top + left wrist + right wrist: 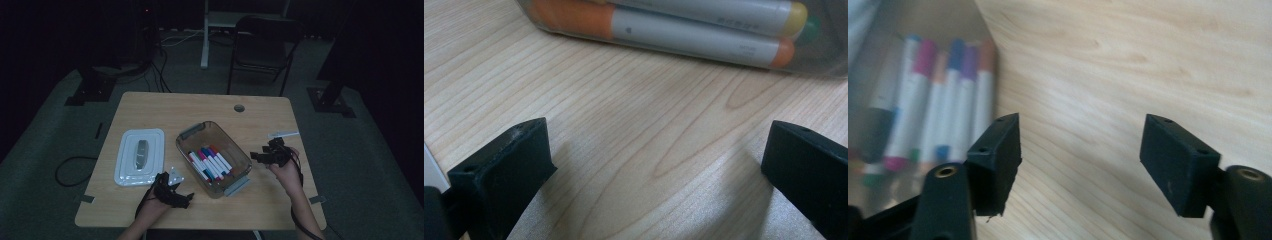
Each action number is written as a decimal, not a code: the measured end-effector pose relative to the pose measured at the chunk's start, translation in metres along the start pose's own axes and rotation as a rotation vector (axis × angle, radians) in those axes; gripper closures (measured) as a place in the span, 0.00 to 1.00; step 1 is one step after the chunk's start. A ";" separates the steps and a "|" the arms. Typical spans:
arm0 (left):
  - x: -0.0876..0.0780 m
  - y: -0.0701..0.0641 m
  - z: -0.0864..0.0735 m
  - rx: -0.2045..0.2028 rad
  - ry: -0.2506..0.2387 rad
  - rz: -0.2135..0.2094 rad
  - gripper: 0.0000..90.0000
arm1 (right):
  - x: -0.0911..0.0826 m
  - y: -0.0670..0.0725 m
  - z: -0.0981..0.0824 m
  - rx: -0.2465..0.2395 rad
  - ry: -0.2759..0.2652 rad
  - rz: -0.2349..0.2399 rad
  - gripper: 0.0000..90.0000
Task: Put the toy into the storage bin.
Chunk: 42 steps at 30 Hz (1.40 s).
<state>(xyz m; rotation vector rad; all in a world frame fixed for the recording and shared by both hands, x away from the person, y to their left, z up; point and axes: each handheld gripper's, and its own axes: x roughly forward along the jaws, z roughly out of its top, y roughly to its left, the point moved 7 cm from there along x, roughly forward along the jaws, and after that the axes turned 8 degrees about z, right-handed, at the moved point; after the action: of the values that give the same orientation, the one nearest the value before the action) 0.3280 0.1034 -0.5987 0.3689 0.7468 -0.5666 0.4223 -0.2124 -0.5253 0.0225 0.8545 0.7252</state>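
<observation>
A clear plastic box (pixel 235 185) stands in the middle of the wooden table and holds several coloured markers (pixel 210 162). My left gripper (pixel 184 199) rests low on the table just left of the box's near corner, open, with bare wood between its jaws. In the left gripper view an orange-capped marker (pixel 674 35) lies behind the box wall. My right gripper (pixel 256 156) hovers just right of the box, open and holding nothing. The right gripper view has the markers (pixel 943 100) to the left of its jaws.
The box's white lid (pixel 140 155) lies flat on the table's left part, a grey handle at its centre. A single white marker (pixel 283 134) lies near the right edge, beyond my right hand. A cable hole (pixel 239 107) is at the far side. Chairs stand beyond the table.
</observation>
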 end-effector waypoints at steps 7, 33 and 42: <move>0.000 0.000 0.000 0.000 0.000 0.000 0.00 | 0.014 -0.018 -0.028 0.087 0.010 -0.047 0.31; 0.000 0.000 0.000 0.000 0.000 0.000 0.01 | 0.021 -0.040 -0.070 -0.038 -0.061 -0.243 0.13; 0.000 0.000 0.000 -0.001 0.001 0.001 0.00 | 0.017 -0.043 -0.072 0.013 -0.076 -0.291 0.13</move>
<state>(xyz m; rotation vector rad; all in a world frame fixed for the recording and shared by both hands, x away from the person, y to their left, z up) 0.3279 0.1034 -0.5987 0.3689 0.7483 -0.5650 0.4042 -0.2539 -0.5982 -0.0616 0.7701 0.4435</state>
